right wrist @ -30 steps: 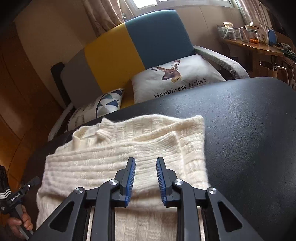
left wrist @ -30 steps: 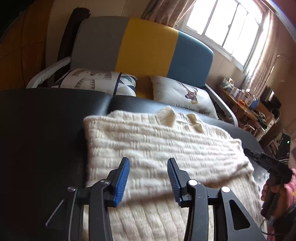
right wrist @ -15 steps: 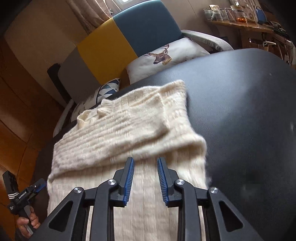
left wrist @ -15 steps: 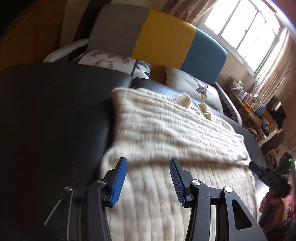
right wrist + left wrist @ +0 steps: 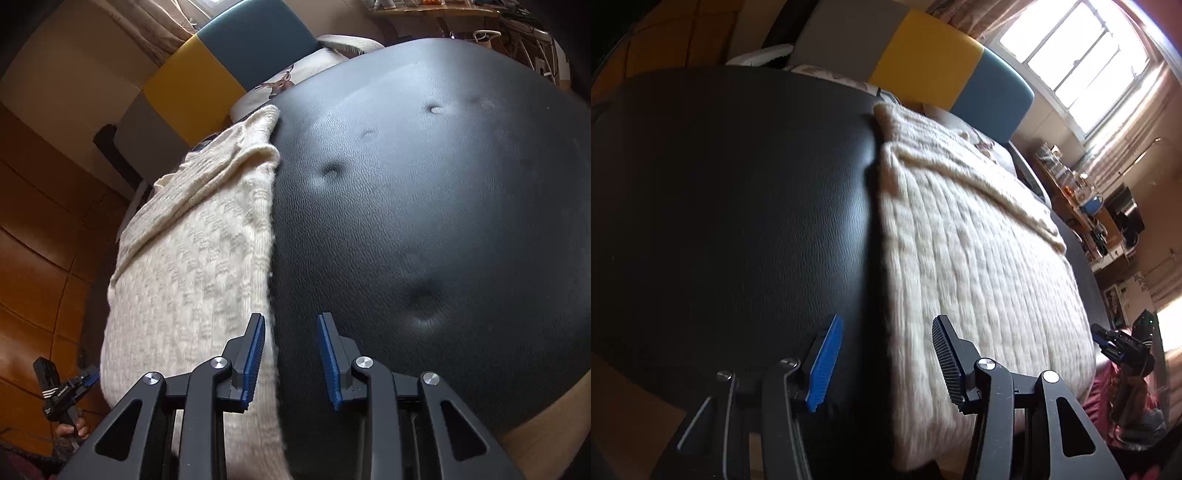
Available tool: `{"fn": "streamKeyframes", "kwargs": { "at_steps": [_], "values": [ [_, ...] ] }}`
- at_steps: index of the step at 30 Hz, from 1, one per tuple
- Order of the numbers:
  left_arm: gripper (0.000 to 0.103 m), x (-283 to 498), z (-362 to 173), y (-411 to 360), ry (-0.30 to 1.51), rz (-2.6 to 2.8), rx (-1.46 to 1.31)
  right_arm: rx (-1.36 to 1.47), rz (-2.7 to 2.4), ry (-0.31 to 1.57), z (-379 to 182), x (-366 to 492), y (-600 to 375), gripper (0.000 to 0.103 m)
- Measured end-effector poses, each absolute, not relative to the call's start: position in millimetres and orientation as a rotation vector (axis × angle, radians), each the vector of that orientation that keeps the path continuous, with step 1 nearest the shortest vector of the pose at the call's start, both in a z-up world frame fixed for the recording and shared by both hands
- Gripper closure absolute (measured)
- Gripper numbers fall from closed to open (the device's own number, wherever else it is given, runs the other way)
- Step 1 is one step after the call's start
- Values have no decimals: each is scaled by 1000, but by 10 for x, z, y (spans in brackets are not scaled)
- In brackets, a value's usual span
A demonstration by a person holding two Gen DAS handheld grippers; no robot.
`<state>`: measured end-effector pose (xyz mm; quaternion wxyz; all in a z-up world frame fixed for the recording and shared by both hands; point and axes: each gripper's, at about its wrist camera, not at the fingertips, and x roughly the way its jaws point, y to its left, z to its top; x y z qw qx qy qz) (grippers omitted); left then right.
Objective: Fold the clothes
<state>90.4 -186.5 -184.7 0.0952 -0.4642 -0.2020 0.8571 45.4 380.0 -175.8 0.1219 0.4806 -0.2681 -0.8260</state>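
The left hand-held gripper (image 5: 886,363) stands with its jaws wide apart and nothing between them; it hovers at the near left corner of the cream knitted sweater (image 5: 967,258), one blue finger pad (image 5: 825,365) over the bare surface and the other over the knit. The right hand-held gripper (image 5: 291,362) is open too – its jaws are parted and hold nothing – and it sits at the sweater's near right edge (image 5: 192,266), with the left pad over the cloth and the right pad over the black padding.

The sweater lies flat on the black leather tabletop (image 5: 731,206), which shows small dimples in the right wrist view (image 5: 424,221). The far part of the sweater is folded over, so a second layer lies across the body with a slanted edge.

Behind the tabletop stands a sofa with grey, yellow and blue back panels (image 5: 923,77), and a cushion with a deer print (image 5: 280,85) rests on it. A bright window (image 5: 1082,62) is at the far right in the left wrist view.
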Motion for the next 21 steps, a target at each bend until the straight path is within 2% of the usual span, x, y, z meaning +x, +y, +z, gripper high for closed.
{"fn": "streamKeyframes", "kwargs": {
  "at_steps": [4,7,8,15,21],
  "values": [
    [44,1030,-1879,-1743,-599,2472,-1380,1383,-2223,-915,-1866,584,3885,69],
    [42,1068,-1924,-1595,-580,2439,-1371,1356,-2093,-1010,-1971,629,3887,68],
    [38,1074,-1918,-1549,-563,2442,-1366,1347,-2063,-1017,-1993,634,3852,68],
    [37,1072,-1845,-1441,-553,2416,-1310,1289,-1954,-979,-2056,556,3483,68],
    [37,1052,-1838,-1463,-581,2394,-1319,1325,-2062,-816,-1900,495,3366,68]
  ]
}}
